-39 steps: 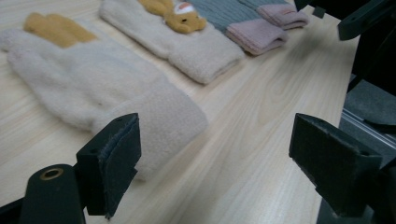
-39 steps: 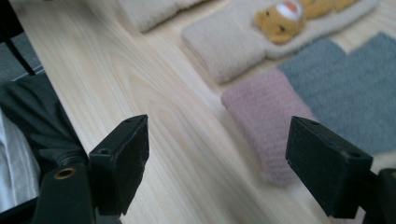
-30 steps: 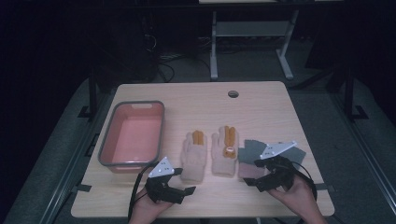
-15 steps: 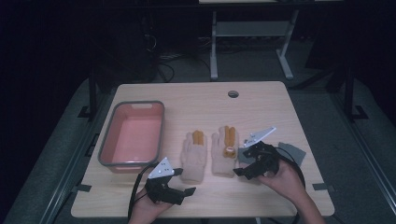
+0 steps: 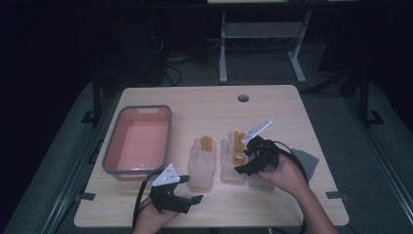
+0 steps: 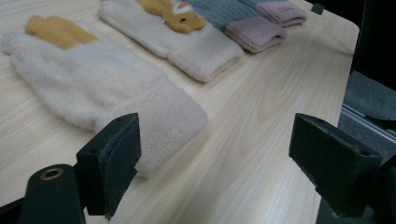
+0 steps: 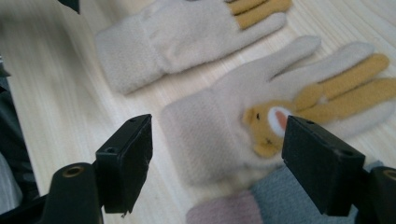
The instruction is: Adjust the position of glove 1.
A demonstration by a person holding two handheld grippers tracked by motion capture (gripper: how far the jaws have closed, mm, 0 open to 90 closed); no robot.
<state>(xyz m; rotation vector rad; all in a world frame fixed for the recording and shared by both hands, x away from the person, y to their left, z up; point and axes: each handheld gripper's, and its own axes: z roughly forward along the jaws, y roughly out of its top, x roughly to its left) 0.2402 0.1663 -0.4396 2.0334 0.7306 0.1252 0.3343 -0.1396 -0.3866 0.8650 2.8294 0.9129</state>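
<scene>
Nearest the person, the left tool [image 5: 187, 197] hovered low over the front edge of the pale wooden desk [image 5: 204, 105], its two black jaws spread wide with nothing between them. In the left gripper view the cuff of the left cream fleece glove with orange fingers [image 6: 100, 91] lay just ahead of the jaws, not touched.

A little farther in, the right tool [image 5: 249, 158] was held over the right cream fleece glove with orange fingers and a small animal face [image 5: 234, 156]. Its jaws also stood wide apart, empty, and the right gripper view showed them framing that glove's cuff and the animal face from above; whether they touched the fleece could not be told.

Two cream gloves lay on the desk, side by side, fingers pointing away from the person, flat and close to each other. Just beside the right one lay a grey-blue ribbed knit piece with a pink cuff [image 7: 280, 198]; the left gripper view showed two such pink cuffs. A flat grey cloth [image 5: 304, 161] lay behind the right hand [image 5: 287, 175].

Farther left stood one pink rectangular plastic tub with a grey rim [image 5: 109, 156]. Farthest, one round cable hole [image 5: 243, 98] pierced the desk. No writing could be read.
</scene>
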